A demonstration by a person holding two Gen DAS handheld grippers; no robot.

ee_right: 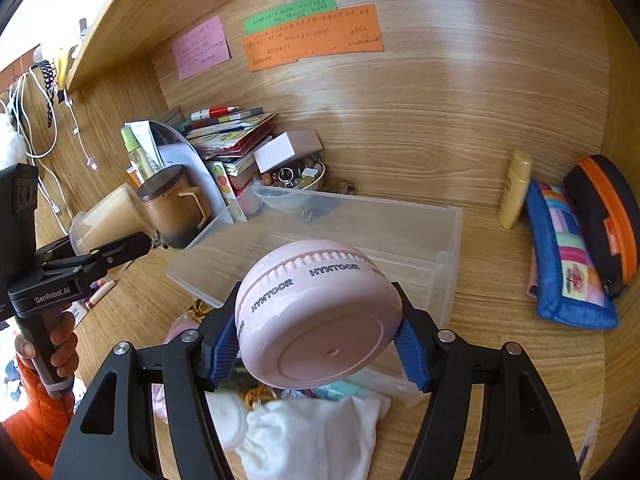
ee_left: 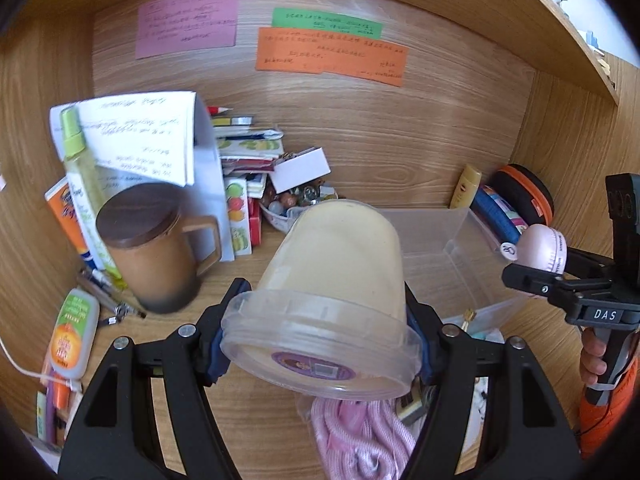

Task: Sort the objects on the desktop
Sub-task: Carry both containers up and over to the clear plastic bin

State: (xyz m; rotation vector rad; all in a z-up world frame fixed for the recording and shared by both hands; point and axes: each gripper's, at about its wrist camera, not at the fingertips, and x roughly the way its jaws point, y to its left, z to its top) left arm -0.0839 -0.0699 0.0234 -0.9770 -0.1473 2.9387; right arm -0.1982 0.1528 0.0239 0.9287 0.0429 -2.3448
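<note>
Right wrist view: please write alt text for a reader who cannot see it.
The right tongs grip a round pink HYNTOOR device above a wooden desk, in front of an empty clear plastic bin. At left, the left tongs hold a cream-filled clear tub near a brown lidded mug.

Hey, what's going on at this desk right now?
A person is tidying a cluttered wooden desk with two handheld grippers. The left gripper is clamped on a clear plastic tub of cream-coloured contents; the right gripper is clamped on a round pink plastic gadget. Both are held in the air near an empty clear plastic bin.
</note>
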